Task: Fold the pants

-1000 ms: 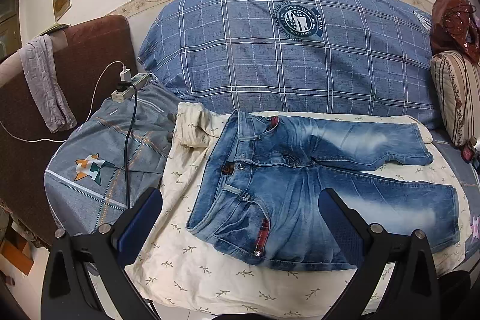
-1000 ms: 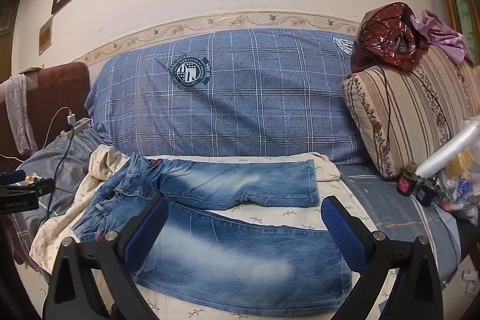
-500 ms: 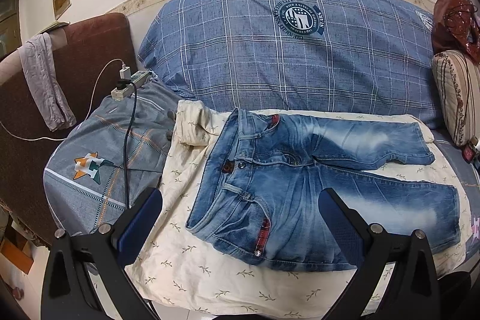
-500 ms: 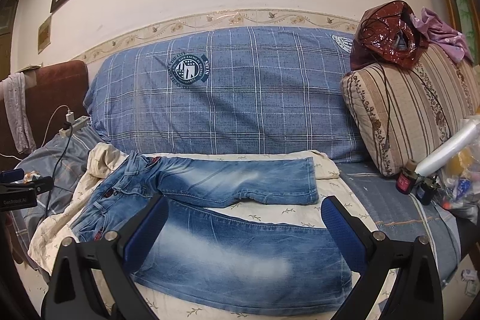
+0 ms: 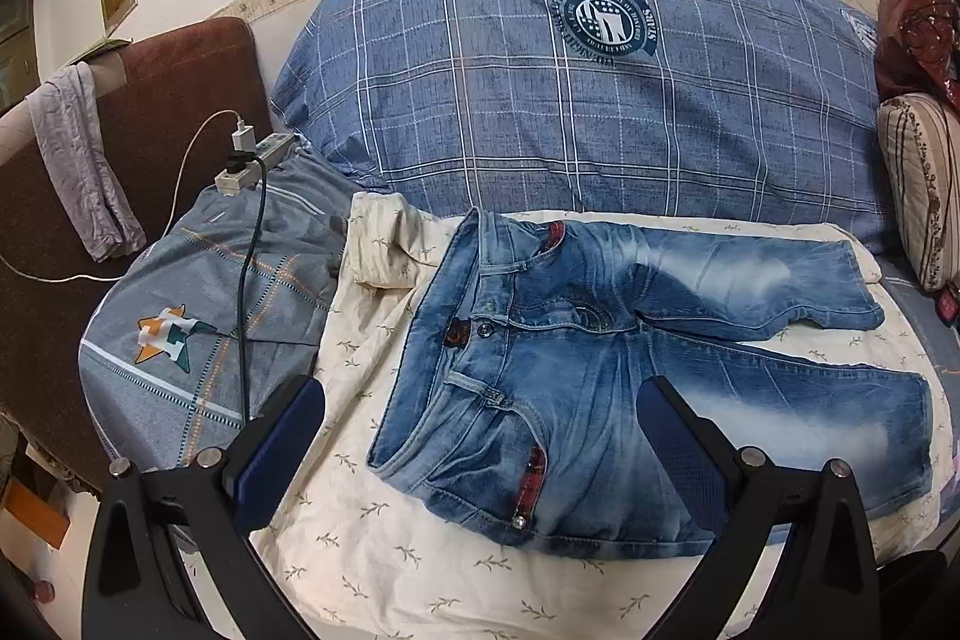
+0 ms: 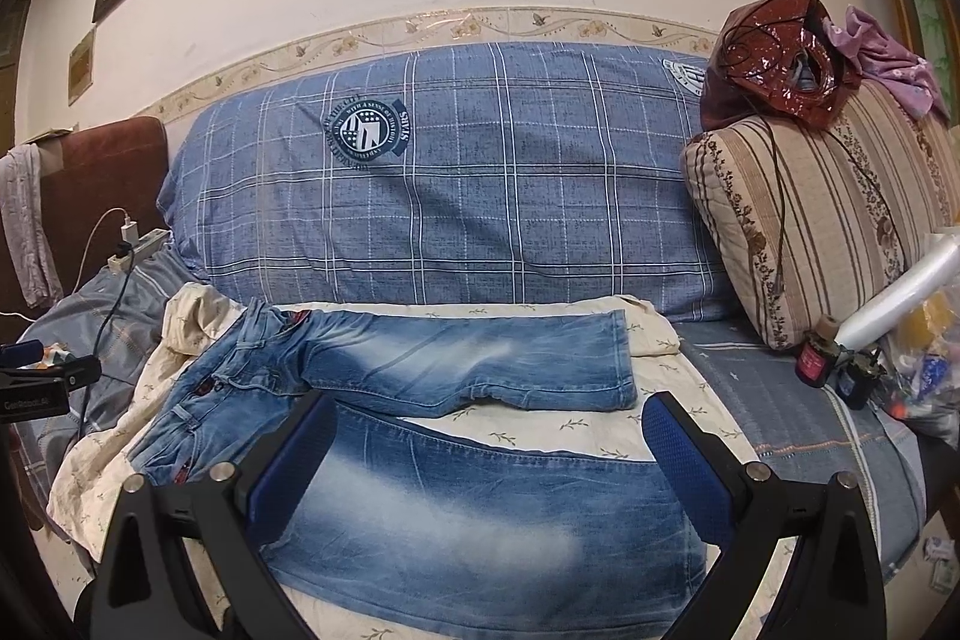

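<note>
Jeans [image 5: 630, 382] lie flat on a cream leaf-print sheet [image 5: 372, 538] in the left wrist view, waistband at 9 o'clock, legs running toward 3 o'clock and parted in a narrow V. The left gripper [image 5: 480, 436] hangs above the waist end with its blue-padded fingers [image 5: 282, 448] spread wide and nothing between them. At 12 o'clock a blue plaid pillow [image 5: 480, 100] bears a round crest whose ring of lettering is too small to read. At 10 o'clock a power strip [image 5: 255, 157] with two chargers plugged in sits on a grey cushion printed with an orange-and-green star [image 5: 165, 337].

From the right wrist, the jeans [image 6: 480, 508] fill the lower centre. The right gripper [image 6: 489, 448] is likewise fully spread and empty, poised over the nearer leg. Only this view shows a striped cushion [image 6: 828, 220] at 3 o'clock, topped by a glossy dark-red bag [image 6: 774, 58] whose contents are unclear, two small dark bottles [image 6: 834, 370] below it, and the other gripper's black body [image 6: 36, 388] at 9 o'clock, its white lettering blurred.
</note>
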A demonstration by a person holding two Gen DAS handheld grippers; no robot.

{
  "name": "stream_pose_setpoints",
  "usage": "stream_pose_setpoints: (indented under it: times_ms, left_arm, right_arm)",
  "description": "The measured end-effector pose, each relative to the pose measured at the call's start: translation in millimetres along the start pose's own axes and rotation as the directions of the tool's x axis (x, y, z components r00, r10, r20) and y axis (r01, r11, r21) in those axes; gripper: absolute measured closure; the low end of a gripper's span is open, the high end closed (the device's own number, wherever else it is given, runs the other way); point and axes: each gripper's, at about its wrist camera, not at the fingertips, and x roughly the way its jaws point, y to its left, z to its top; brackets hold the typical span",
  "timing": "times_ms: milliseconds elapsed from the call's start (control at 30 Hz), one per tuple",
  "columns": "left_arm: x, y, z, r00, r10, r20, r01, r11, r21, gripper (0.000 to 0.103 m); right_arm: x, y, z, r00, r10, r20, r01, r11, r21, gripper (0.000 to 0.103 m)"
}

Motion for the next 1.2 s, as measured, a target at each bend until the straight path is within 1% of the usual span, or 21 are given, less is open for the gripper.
stream_pose_setpoints:
  times_ms: [67,200,233,267,333,400,467,500,533,600,667,700,800,900,967,1033,1067,1100,1133,1167,1200]
  left_arm:
    - [9.2,-1.0,2.9,1.000,-0.005,-0.018,0.005,1.000,0.005,0.000]
    - [38.9,1.7,13.8,0.996,-0.053,-0.074,0.054,0.998,0.010,0.000]
    - [46.4,2.7,18.8,0.997,-0.051,-0.058,0.052,0.998,0.019,0.000]
    - [56.2,3.8,23.5,0.997,-0.051,-0.061,0.052,0.998,0.023,0.000]
    - [83.4,7.7,34.1,0.992,-0.056,-0.109,0.060,0.998,0.028,0.000]
    - [114.4,13.2,49.2,0.989,-0.053,-0.137,0.057,0.998,0.031,0.000]
    - [142.9,20.5,59.7,0.981,-0.051,-0.188,0.058,0.998,0.030,0.000]
    - [160.1,26.0,65.3,0.973,-0.049,-0.224,0.056,0.998,0.028,0.000]
    - [177.2,31.9,75.2,0.971,-0.047,-0.236,0.052,0.998,0.017,0.000]
    - [204.9,41.9,89.6,0.964,-0.012,-0.266,0.018,1.000,0.021,0.000]
    - [231.6,49.8,107.5,0.959,0.010,-0.284,-0.006,1.000,0.014,0.000]
    - [242.3,54.0,116.0,0.963,0.007,-0.270,-0.008,1.000,-0.003,0.000]
    - [274.2,56.7,136.9,0.961,0.008,-0.277,-0.020,0.999,-0.040,0.000]
    - [309.3,45.9,150.9,0.950,-0.028,-0.312,0.010,0.998,-0.060,0.000]
    - [332.0,32.9,152.4,0.936,-0.046,-0.350,0.022,0.997,-0.070,0.000]
    - [355.5,19.6,150.4,0.918,-0.055,-0.392,0.025,0.996,-0.082,0.005]
    - [362.9,14.5,149.2,0.914,-0.062,-0.401,0.029,0.996,-0.087,0.014]
    - [373.5,7.9,146.5,0.904,-0.073,-0.421,0.039,0.995,-0.090,0.025]
    - [378.4,4.6,144.7,0.898,-0.081,-0.433,0.044,0.995,-0.093,0.030]
    - [384.0,1.4,142.0,0.890,-0.100,-0.445,0.059,0.993,-0.105,0.042]
    - [388.4,-1.6,139.2,0.882,-0.135,-0.451,0.085,0.988,-0.130,0.047]
  right_arm:
    - [6.6,-4.1,2.6,1.000,-0.006,-0.006,0.006,1.000,-0.005,0.000]
    - [25.7,-22.6,9.5,0.999,-0.017,-0.038,0.018,1.000,0.004,0.000]
    - [31.8,-28.5,10.9,0.999,-0.022,-0.049,0.022,1.000,0.005,0.000]
    - [38.8,-35.1,12.7,0.997,-0.031,-0.065,0.031,1.000,-0.001,0.000]
    - [60.5,-55.7,19.1,0.993,-0.062,-0.104,0.060,0.998,-0.022,0.000]
    - [89.0,-80.4,25.7,0.984,-0.069,-0.162,0.069,0.998,-0.007,0.000]
    - [123.4,-105.0,34.1,0.975,-0.045,-0.218,0.056,0.997,0.045,0.000]
    - [133.8,-112.3,39.3,0.978,-0.034,-0.206,0.049,0.997,0.067,0.000]
    - [153.5,-123.1,44.9,0.977,-0.020,-0.214,0.042,0.994,0.098,0.000]
    - [185.6,-138.1,49.2,0.965,-0.001,-0.263,0.038,0.990,0.137,0.000]
    - [221.2,-147.6,44.6,0.954,0.055,-0.295,0.014,0.974,0.226,0.000]
    - [240.4,-151.7,43.0,0.948,0.083,-0.308,0.002,0.964,0.267,0.000]
    - [272.1,-153.0,37.7,0.937,0.125,-0.325,-0.010,0.943,0.334,0.000]
    - [295.1,-156.3,40.4,0.932,0.134,-0.336,-0.018,0.945,0.327,0.000]
    - [306.6,-157.6,39.7,0.927,0.149,-0.344,-0.029,0.943,0.331,0.001]
    - [312.4,-161.5,38.2,0.921,0.161,-0.355,-0.039,0.944,0.327,0.003]
    - [317.8,-164.0,38.5,0.917,0.173,-0.359,-0.047,0.942,0.332,0.005]
    - [321.9,-166.8,38.0,0.913,0.188,-0.361,-0.057,0.938,0.343,0.009]
    - [327.1,-171.4,37.2,0.907,0.213,-0.364,-0.072,0.929,0.364,0.015]
    - [331.4,-176.2,36.2,0.901,0.234,-0.365,-0.082,0.919,0.386,0.019]
    - [335.0,-179.9,35.1,0.896,0.249,-0.367,-0.087,0.910,0.406,0.029]
